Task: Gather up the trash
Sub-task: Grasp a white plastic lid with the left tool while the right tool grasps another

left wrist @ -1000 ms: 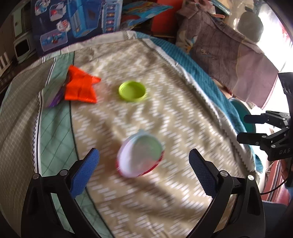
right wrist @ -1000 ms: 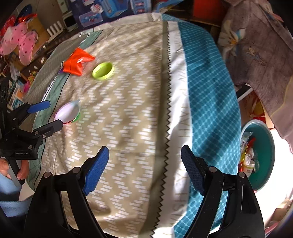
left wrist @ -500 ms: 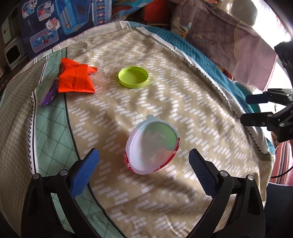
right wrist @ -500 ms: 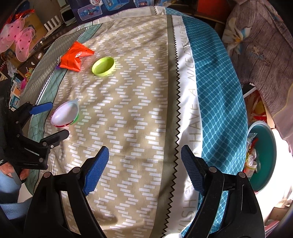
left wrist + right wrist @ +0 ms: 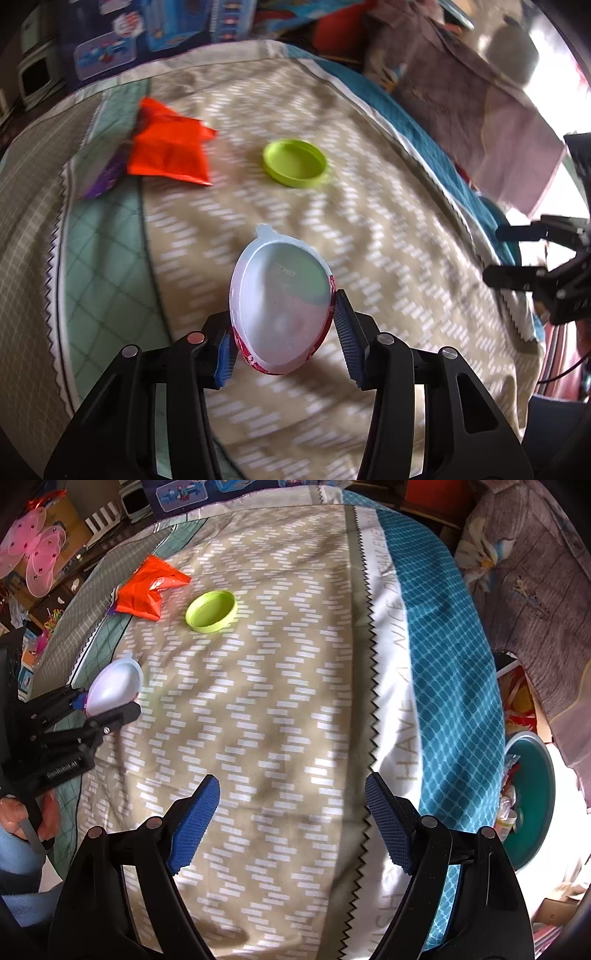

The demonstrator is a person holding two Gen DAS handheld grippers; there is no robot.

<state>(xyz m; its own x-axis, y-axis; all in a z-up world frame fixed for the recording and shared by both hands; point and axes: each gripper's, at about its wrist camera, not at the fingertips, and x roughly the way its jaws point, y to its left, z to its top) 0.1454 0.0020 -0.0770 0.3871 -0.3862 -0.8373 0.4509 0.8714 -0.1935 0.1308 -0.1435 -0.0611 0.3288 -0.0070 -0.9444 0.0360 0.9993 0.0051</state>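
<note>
My left gripper (image 5: 282,332) is shut on a white egg-shaped plastic cup with a red rim (image 5: 280,302), low over the patterned cloth; the cup also shows in the right wrist view (image 5: 116,688). A lime green lid (image 5: 295,163) and an orange wrapper (image 5: 166,153) lie beyond it on the cloth, and both show in the right wrist view, the lid (image 5: 211,611) right of the wrapper (image 5: 149,587). My right gripper (image 5: 291,823) is open and empty above the cloth's middle. A teal bin (image 5: 535,797) holding trash stands off the right edge.
A purple wrapper (image 5: 105,177) pokes out under the orange one. Toy boxes (image 5: 155,33) stand behind the cloth. Draped clothes (image 5: 528,590) hang at the right. Pink toy wings (image 5: 37,550) lie at the far left.
My left gripper has moved forward around the white cup and closed its jaws on it. The right gripper has drifted slightly and stays open.
</note>
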